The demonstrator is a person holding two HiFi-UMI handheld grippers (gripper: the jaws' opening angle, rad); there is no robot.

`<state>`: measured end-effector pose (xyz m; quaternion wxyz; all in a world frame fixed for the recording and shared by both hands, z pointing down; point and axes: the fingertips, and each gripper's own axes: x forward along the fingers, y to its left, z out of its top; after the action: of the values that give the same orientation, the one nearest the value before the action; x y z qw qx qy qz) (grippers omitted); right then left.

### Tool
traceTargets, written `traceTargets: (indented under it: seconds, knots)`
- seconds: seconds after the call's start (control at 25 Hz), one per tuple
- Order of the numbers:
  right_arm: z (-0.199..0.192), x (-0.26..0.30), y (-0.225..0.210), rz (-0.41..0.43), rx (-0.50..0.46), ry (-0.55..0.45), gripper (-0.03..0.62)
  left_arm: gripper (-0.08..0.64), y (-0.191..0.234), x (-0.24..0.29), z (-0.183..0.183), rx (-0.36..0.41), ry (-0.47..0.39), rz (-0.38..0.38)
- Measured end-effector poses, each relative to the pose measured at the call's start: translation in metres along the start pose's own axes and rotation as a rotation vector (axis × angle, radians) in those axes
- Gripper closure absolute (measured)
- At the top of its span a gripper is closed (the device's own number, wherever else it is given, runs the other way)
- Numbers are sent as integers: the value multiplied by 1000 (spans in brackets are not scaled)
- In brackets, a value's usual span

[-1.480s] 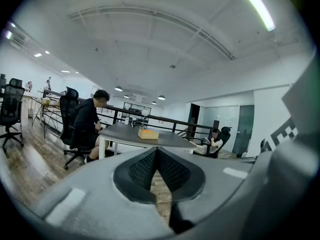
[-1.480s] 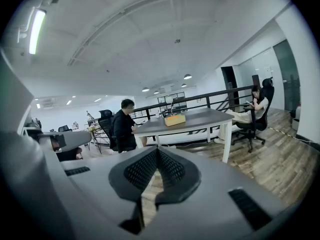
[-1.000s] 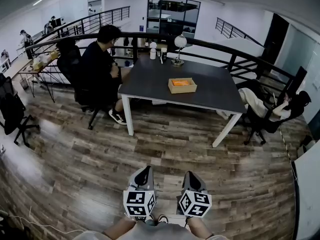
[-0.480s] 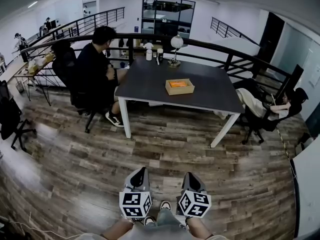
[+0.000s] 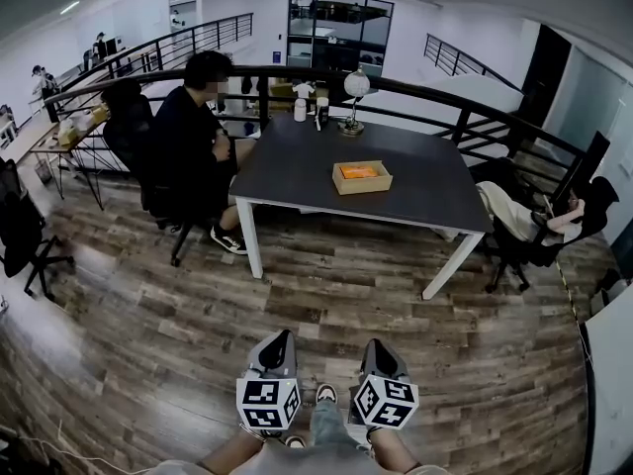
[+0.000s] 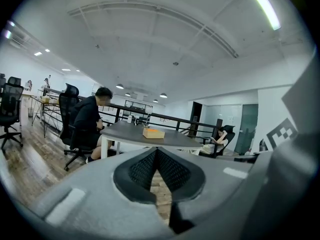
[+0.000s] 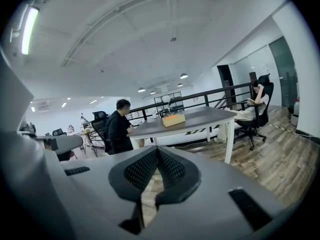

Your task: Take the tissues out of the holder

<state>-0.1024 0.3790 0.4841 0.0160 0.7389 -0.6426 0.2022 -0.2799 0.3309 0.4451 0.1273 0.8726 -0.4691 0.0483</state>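
Observation:
A shallow wooden holder [image 5: 361, 176] with orange tissues in it sits near the middle of a dark table [image 5: 297, 171], far ahead of me across the wooden floor. The holder shows small in the left gripper view [image 6: 153, 133] and in the right gripper view [image 7: 173, 119]. My left gripper [image 5: 281, 341] and right gripper [image 5: 376, 348] are held side by side low in the head view, well short of the table. Both point towards the table. Each has its jaws closed tip to tip with nothing between them [image 6: 156, 151] [image 7: 158, 149].
A person in black [image 5: 193, 132] sits at the table's left side. Another person [image 5: 554, 221] sits in a chair beyond its right end. A lamp [image 5: 354, 92] and bottles [image 5: 301, 105] stand at the table's far edge. A black railing [image 5: 475, 107] runs behind. An office chair [image 5: 25, 231] stands at the left.
Both grippers have moved forward together over the floor towards the table, and a foot now shows between them. Their jaws stay shut.

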Motion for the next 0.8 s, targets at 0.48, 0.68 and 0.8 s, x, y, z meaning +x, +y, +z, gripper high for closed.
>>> traceTargets:
  seconds: [0.48,0.68,0.8]
  knots:
    - [39,85,-26,26,-6,-5,584,574,-1,95,15,4,20,-4]
    - [57,114,-36,39,-18,1,584,574,-7,134,28,3,15,-10]
    - [67,129,-45,39,-17,4,584,574,-13,155,34,5,21,-18]
